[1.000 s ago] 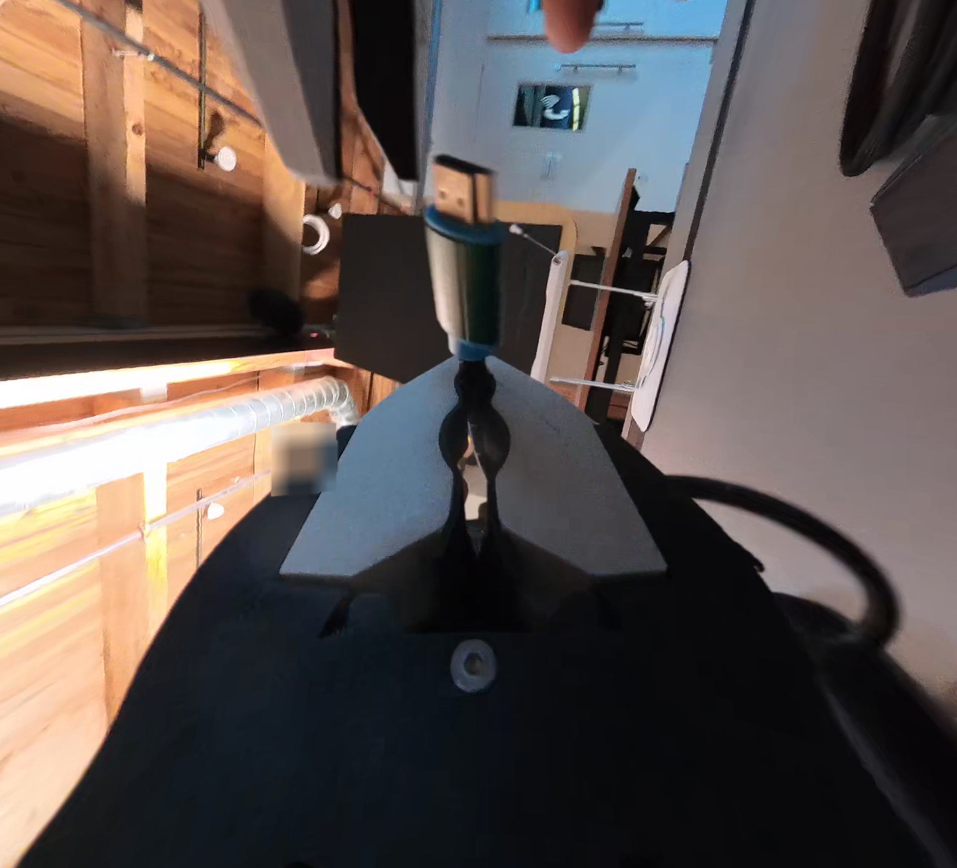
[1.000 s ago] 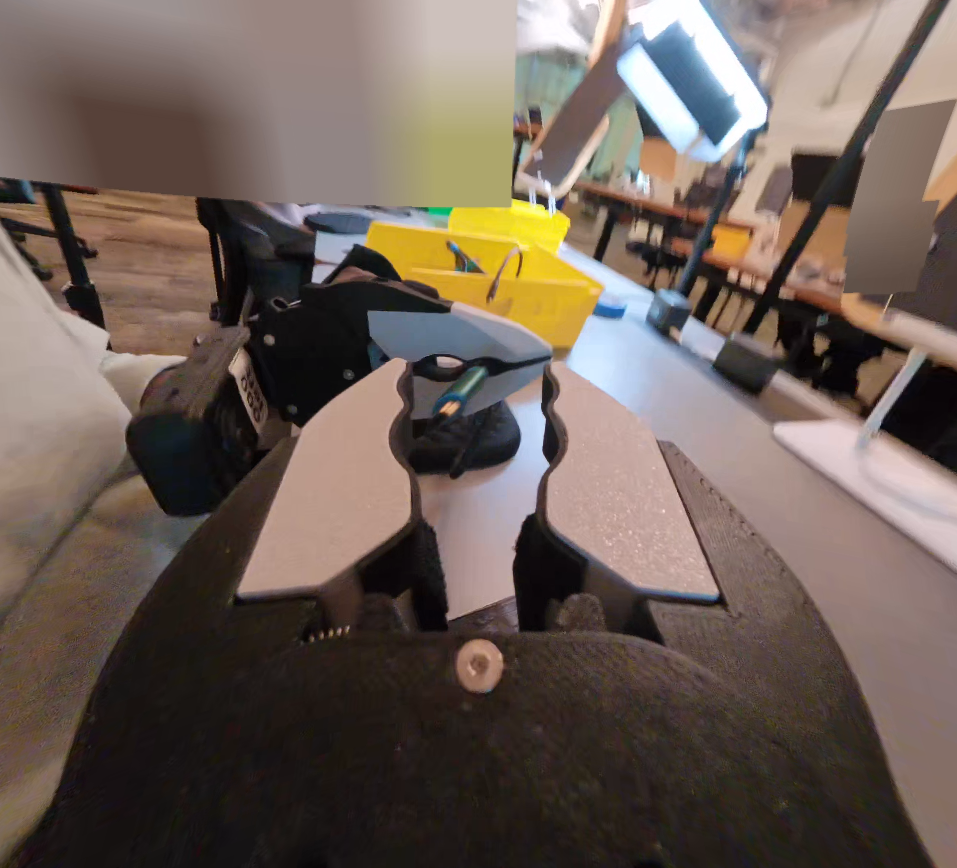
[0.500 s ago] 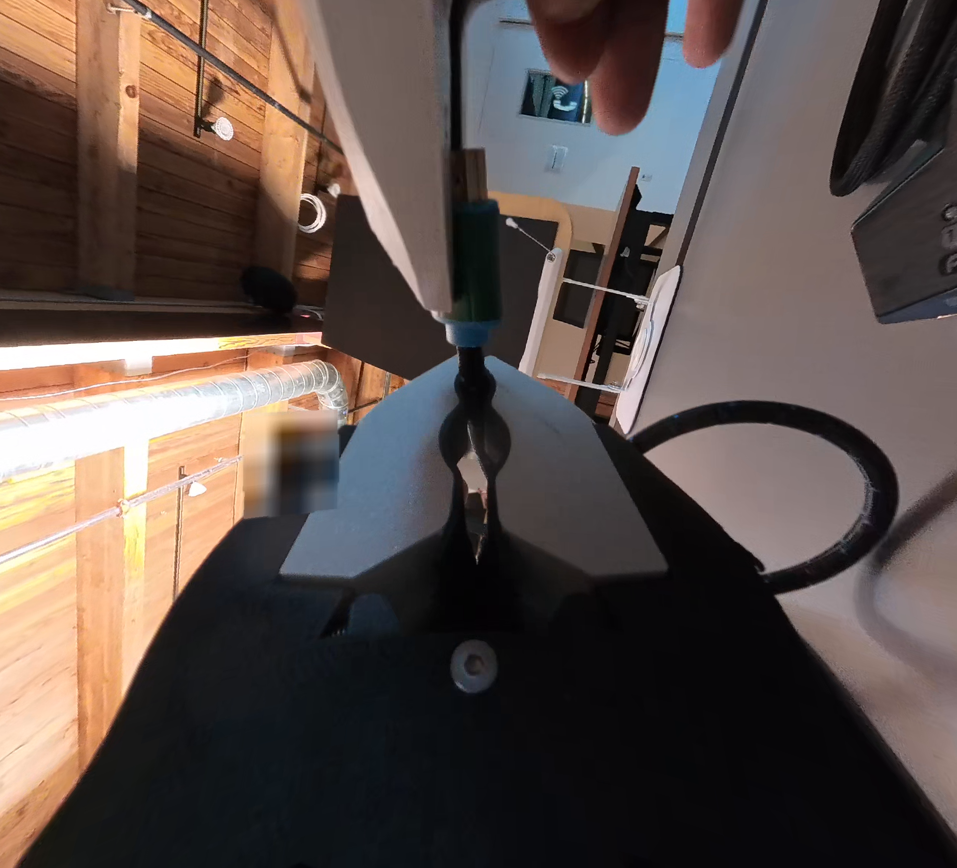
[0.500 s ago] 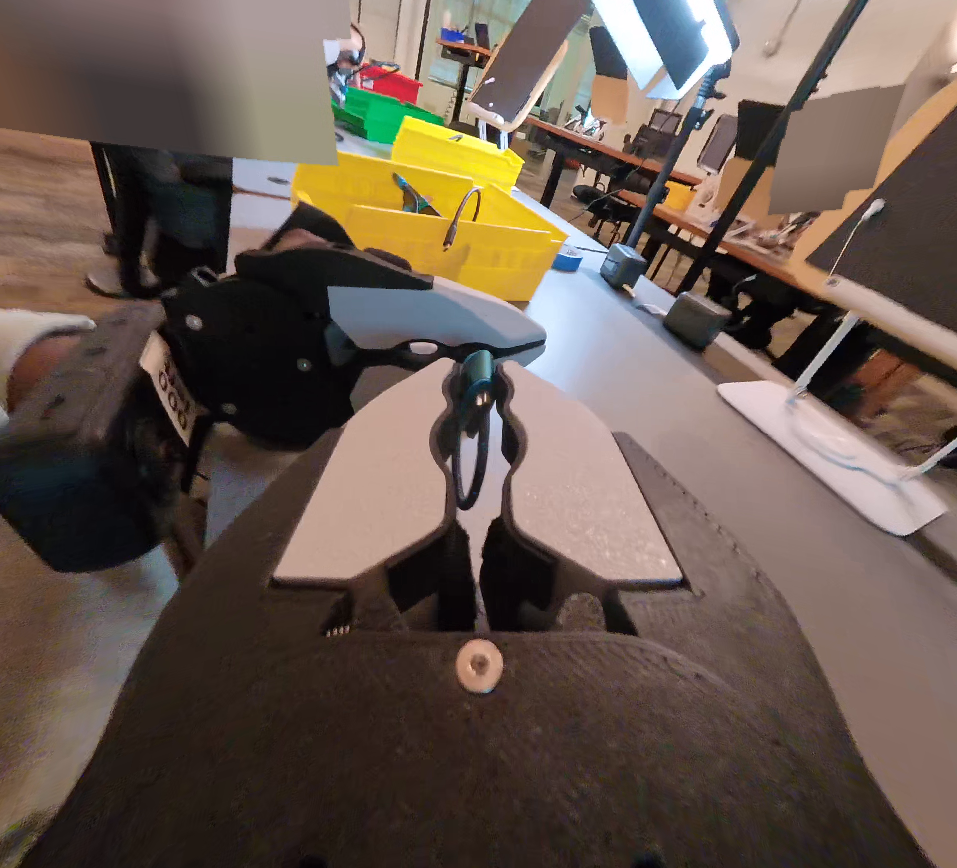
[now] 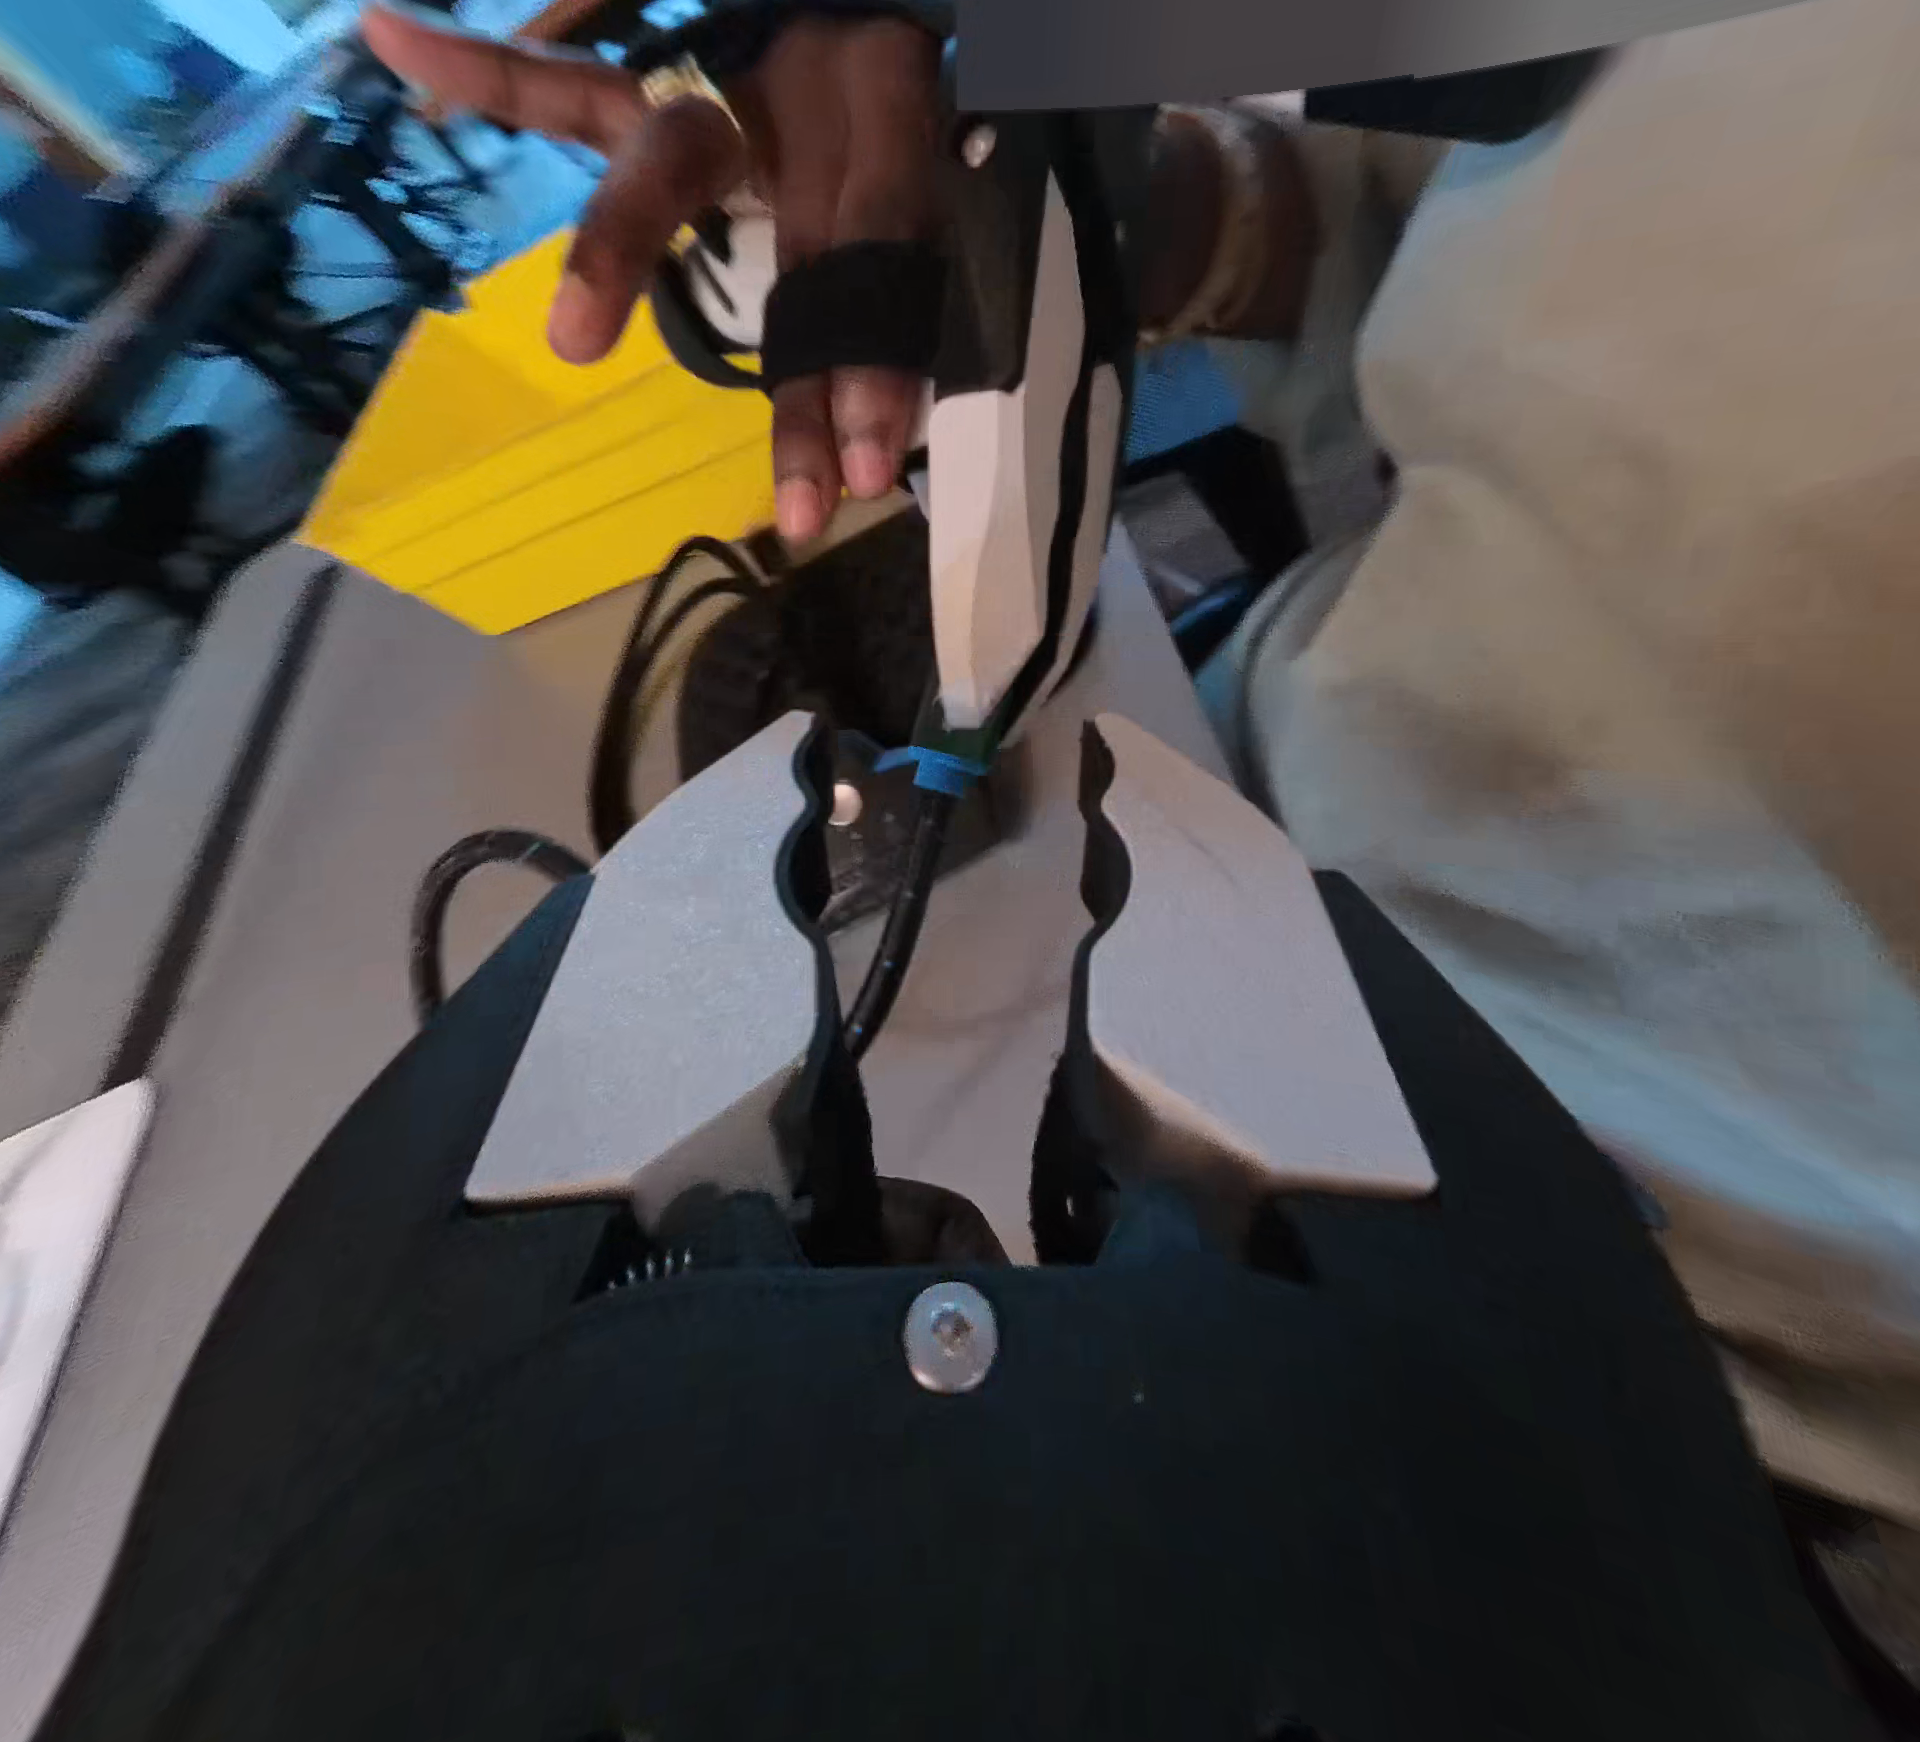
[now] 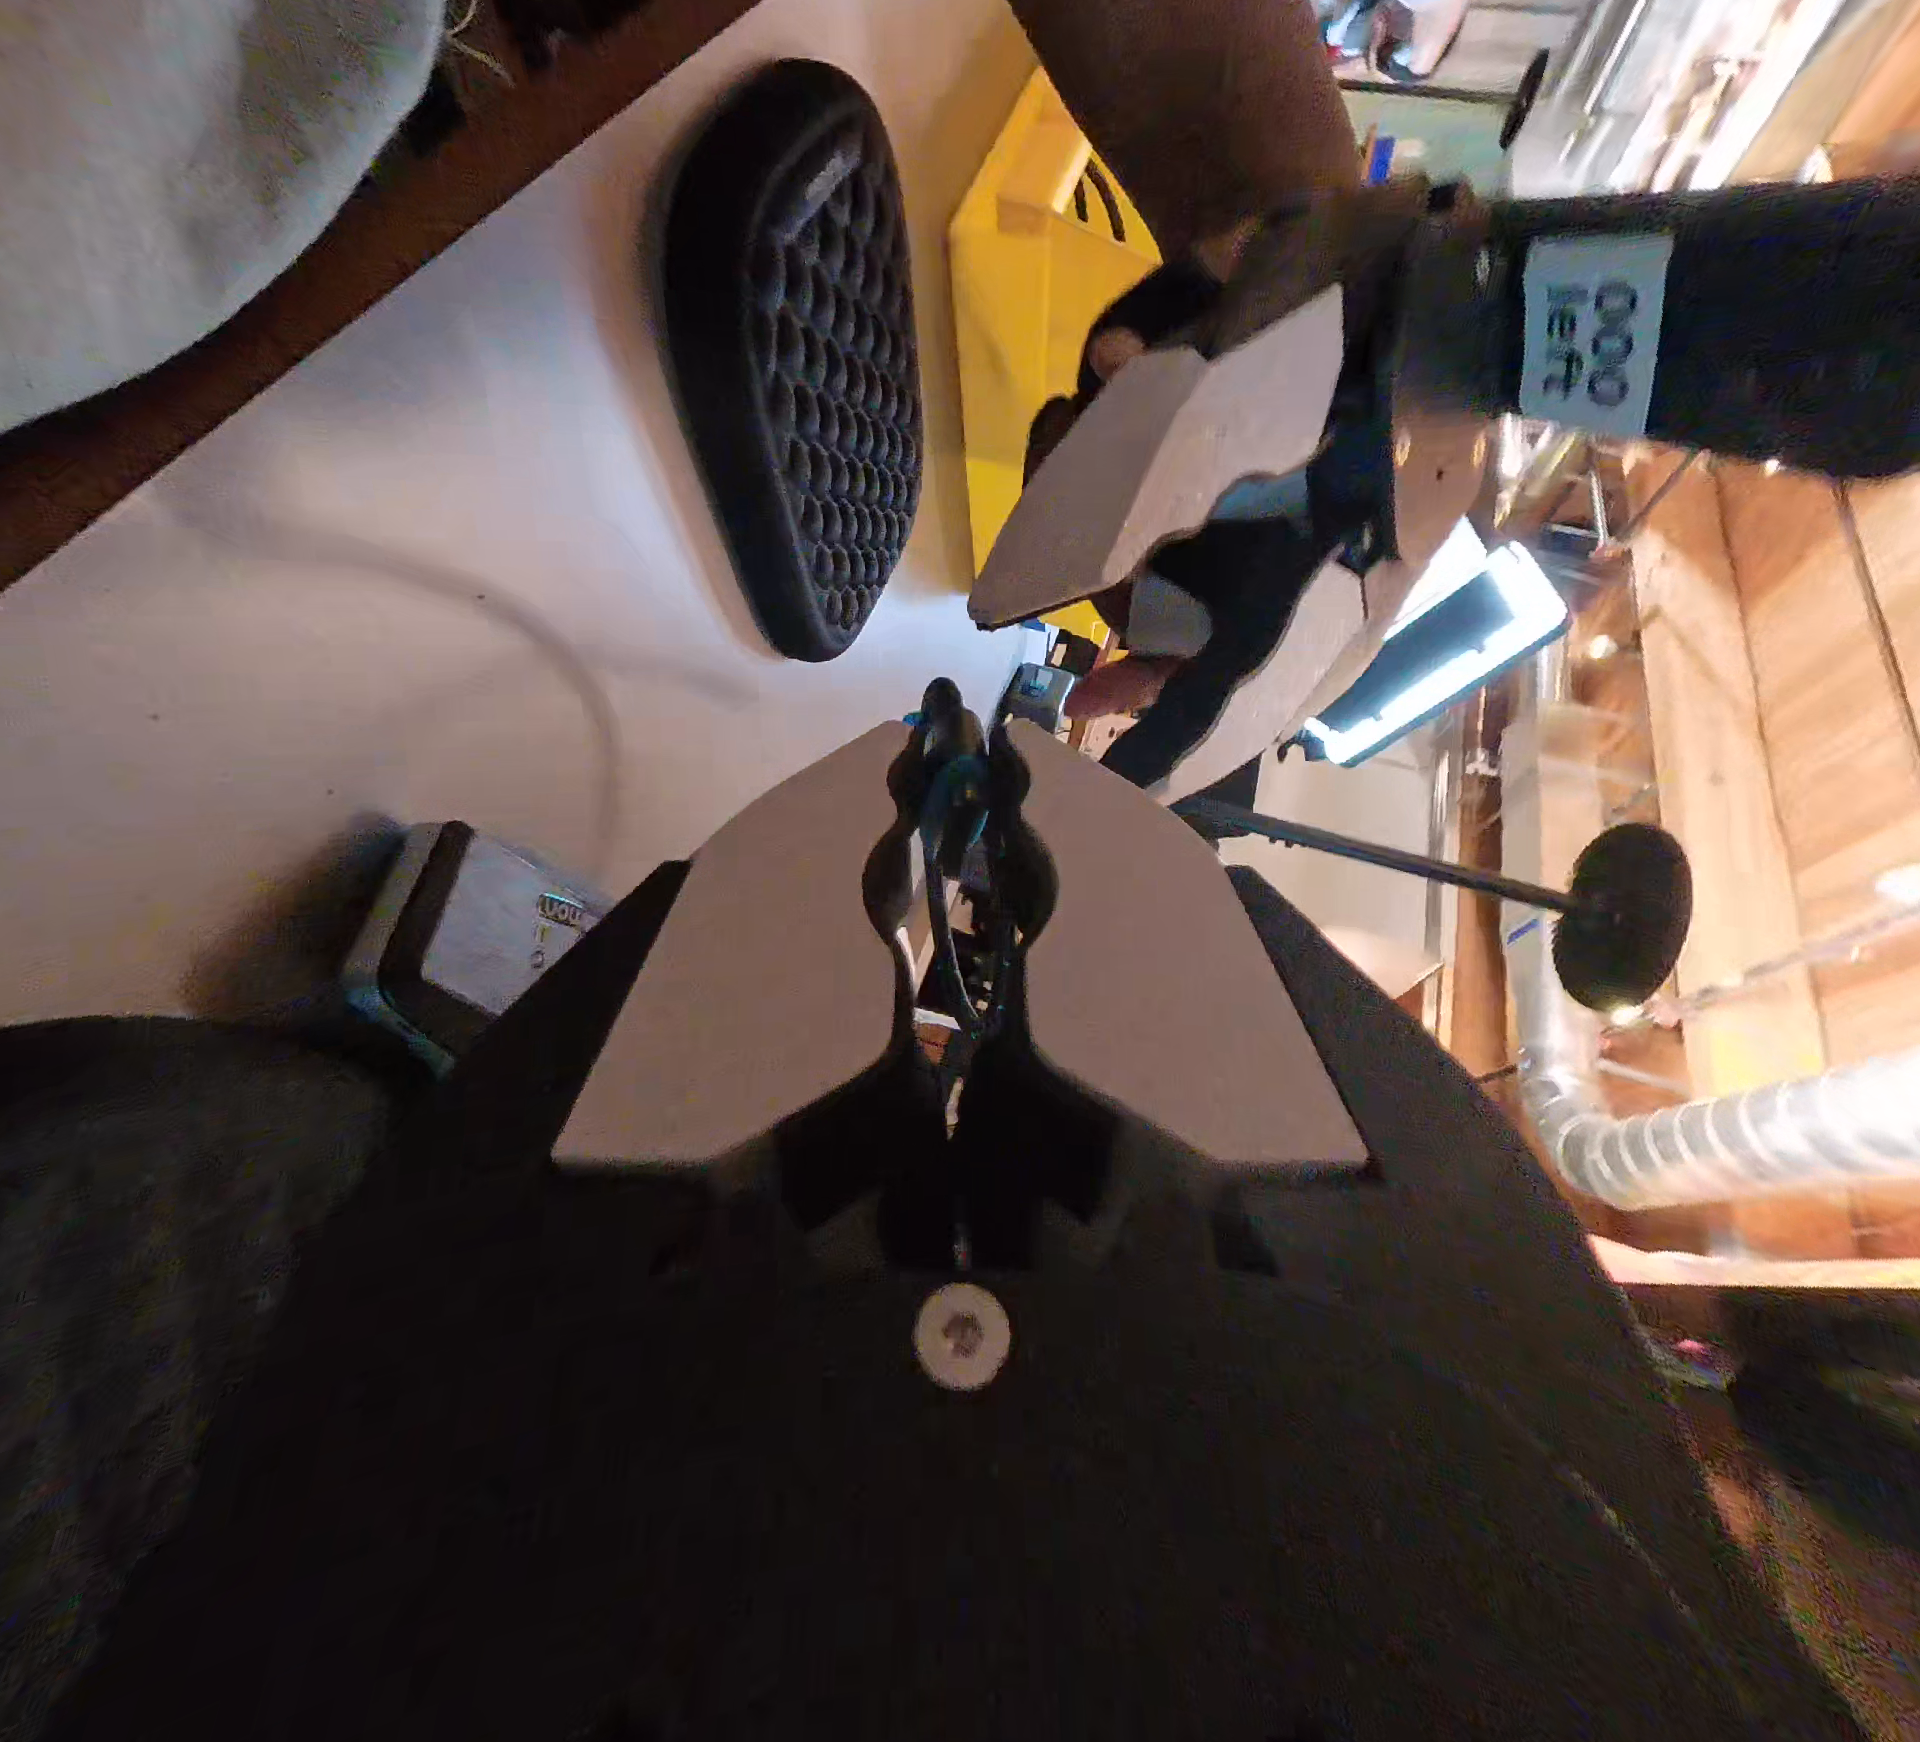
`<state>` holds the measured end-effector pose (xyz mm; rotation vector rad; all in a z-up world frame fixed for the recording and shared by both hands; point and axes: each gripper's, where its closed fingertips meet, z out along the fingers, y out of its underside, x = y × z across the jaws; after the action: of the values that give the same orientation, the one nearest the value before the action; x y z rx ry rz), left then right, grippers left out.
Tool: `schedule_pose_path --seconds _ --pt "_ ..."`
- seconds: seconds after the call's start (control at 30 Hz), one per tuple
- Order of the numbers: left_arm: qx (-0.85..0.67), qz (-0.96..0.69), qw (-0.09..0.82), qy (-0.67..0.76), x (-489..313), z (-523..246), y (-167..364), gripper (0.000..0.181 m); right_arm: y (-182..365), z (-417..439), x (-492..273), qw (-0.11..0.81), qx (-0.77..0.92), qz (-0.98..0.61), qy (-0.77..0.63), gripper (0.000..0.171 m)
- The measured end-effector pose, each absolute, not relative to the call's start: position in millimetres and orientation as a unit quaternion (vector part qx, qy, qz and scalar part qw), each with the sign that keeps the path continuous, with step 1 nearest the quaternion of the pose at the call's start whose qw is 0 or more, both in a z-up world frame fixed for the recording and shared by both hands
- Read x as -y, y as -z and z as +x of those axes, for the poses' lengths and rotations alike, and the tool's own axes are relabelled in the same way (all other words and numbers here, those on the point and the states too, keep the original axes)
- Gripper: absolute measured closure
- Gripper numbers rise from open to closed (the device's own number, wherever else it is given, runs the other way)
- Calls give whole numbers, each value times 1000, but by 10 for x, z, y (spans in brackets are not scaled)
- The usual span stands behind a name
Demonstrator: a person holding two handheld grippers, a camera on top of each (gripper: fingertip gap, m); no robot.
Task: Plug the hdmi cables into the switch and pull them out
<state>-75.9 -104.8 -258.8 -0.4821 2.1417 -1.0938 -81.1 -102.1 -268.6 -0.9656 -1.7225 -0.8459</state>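
In the right wrist view my right gripper is shut on the HDMI cable at its blue collar, and the black cord runs back between the fingers. A small grey and black box, the switch, lies on the white table to its left. My left gripper's fingers hang open above and to the right. In the left wrist view my left gripper is open. The right gripper's white fingers come down from above, shut on the blue-collared plug between my fingertips.
A black honeycomb pad lies on the table beyond the switch. A yellow bin stands at the back, with loops of black cable in front of it. The person's light sleeve fills the right side. A hand holds the right gripper.
The left gripper was shut on the cable below the plug and has let go and opened. The right gripper closed on the plug and now holds it. Both grippers have swung round.
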Motion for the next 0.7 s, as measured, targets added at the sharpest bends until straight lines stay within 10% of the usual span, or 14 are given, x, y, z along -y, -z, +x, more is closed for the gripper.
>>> schedule_pose_path --seconds 0.4,0.7 --pt "-828 -172 181 503 1158 -800 2757 170 2597 -928 1128 481 732 -341 342 158" --pt "-814 -302 459 187 505 -455 2924 171 2681 -551 895 595 530 -600 69 129"
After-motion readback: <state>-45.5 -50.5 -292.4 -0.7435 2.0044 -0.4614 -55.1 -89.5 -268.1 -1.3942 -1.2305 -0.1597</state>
